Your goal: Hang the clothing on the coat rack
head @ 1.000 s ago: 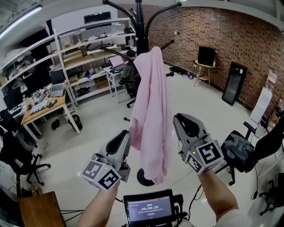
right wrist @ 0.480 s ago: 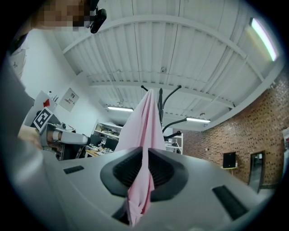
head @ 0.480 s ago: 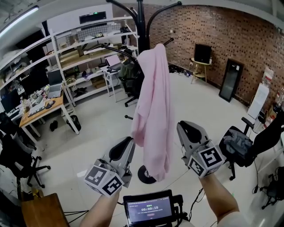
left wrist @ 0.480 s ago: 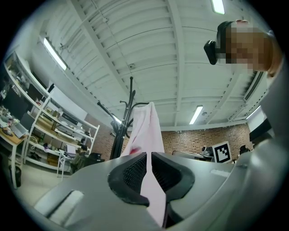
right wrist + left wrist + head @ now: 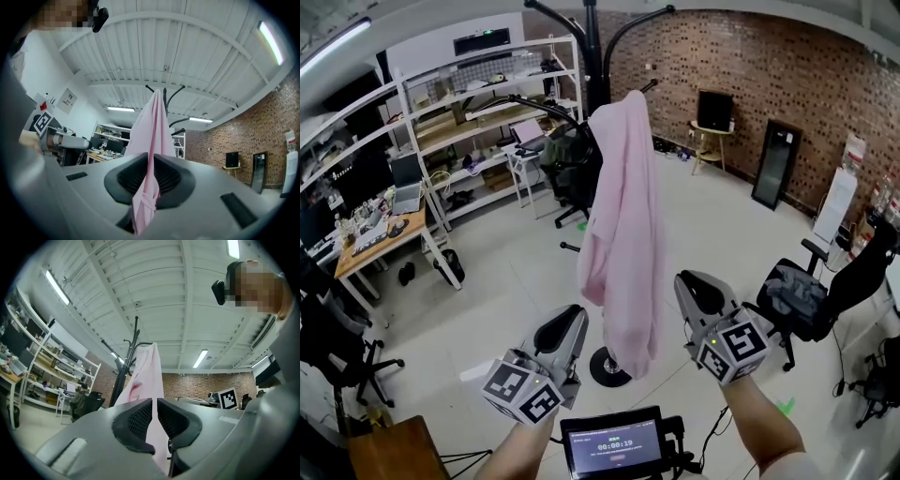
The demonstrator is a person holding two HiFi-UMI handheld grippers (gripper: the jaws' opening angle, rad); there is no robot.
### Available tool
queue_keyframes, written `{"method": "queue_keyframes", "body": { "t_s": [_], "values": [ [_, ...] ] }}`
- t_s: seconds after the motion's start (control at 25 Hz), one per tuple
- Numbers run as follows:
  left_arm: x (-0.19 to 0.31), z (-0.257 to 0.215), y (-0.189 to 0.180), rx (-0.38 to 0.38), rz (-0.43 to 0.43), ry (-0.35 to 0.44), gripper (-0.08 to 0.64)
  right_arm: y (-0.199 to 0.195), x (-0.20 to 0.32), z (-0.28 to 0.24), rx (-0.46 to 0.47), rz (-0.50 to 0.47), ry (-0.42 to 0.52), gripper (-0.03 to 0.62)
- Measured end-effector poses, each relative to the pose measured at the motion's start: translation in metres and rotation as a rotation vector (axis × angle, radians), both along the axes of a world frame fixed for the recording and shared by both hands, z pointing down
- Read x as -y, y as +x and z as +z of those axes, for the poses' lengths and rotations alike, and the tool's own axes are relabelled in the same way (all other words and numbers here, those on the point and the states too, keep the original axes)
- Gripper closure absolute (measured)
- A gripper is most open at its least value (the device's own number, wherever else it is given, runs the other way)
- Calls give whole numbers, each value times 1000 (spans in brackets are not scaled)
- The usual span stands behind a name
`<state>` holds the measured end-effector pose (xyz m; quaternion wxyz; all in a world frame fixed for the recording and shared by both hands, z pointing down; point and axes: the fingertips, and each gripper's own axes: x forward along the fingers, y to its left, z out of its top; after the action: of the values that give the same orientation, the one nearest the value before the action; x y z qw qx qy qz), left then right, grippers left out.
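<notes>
With the pink garment (image 5: 623, 234) already draped from the top of the coat rack (image 5: 593, 56), my left tongs (image 5: 570, 321) and right tongs (image 5: 694, 286) sit clenched on nothing either side of its hem, so I judge the hanging done and need only draw clear without snagging it.

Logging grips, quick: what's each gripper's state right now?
Left gripper: closed on the pink garment, at its edge.
Right gripper: closed on a bunched fold of the same garment.

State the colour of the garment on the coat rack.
The garment is pale pink, clearest in the head view.
</notes>
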<state>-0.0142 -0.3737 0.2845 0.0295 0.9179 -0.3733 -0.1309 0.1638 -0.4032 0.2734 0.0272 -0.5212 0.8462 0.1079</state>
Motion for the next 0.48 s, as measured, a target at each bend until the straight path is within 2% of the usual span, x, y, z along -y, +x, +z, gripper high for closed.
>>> {"method": "queue_keyframes", "body": {
  "t_s": [0.28,0.48],
  "values": [
    [-18,6,12,-5,30,-25,518,9,-22,9,8,7,-20,540],
    [-27,7,20,-14,4,-28,518,21,-31,16,13,-21,-38,540]
  ]
}}
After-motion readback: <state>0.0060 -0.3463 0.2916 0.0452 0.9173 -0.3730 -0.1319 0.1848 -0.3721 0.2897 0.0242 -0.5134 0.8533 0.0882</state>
